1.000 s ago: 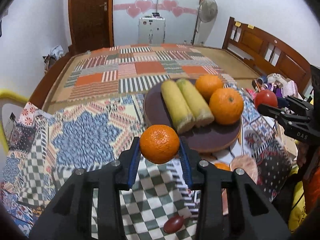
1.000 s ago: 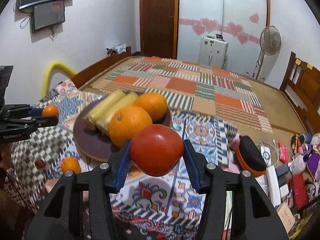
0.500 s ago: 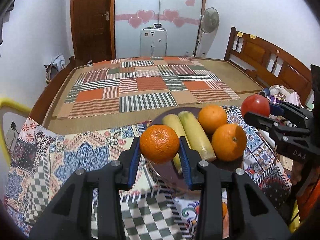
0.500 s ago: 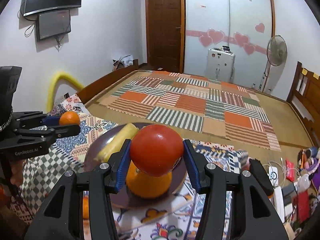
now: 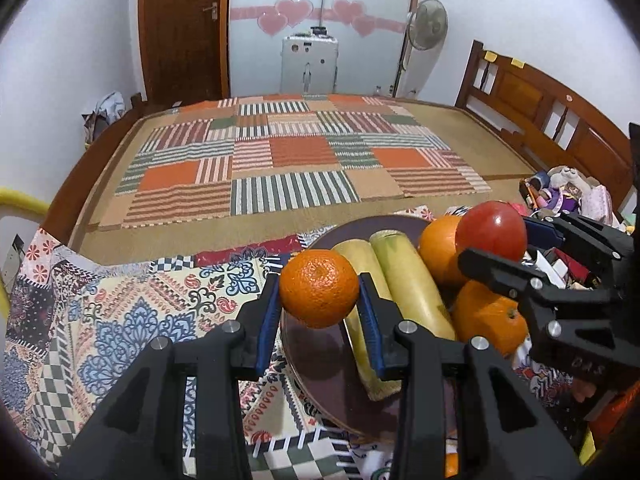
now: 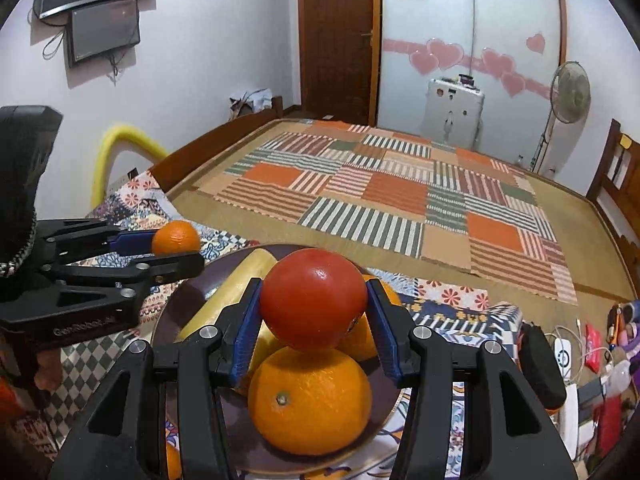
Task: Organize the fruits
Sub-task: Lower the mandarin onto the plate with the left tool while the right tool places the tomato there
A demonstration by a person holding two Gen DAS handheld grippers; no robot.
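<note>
L claw (image 5: 319,300) pinches a mandarin (image 5: 319,288) over the plate (image 5: 320,368) near edge; R claw (image 6: 314,320) pinches a tomato (image 6: 314,294) above the oranges (image 6: 310,400). We judge both held high to clear fruit already plated, w/ the bare patch left for drop-off.
</note>
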